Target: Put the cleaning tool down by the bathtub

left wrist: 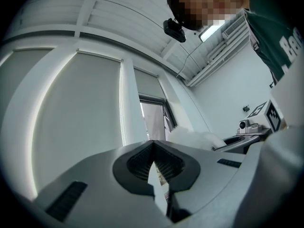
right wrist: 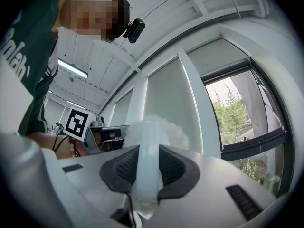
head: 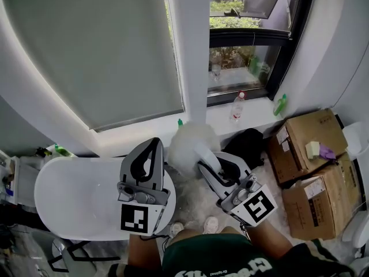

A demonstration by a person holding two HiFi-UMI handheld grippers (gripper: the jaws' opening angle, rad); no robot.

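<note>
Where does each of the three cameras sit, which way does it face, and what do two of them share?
Head view: on the person's head, facing steeply down at bathtub, left gripper, right gripper; shirt and shoes show.
Left gripper view: on the left gripper, tilted up along shut jaws towards blinds and ceiling; shirt shows.
Right gripper view: on the right gripper, tilted up along jaws clamped on the duster towards the window; shirt shows.
Shared: both gripper views show the duster's fluffy head and the other gripper.
</note>
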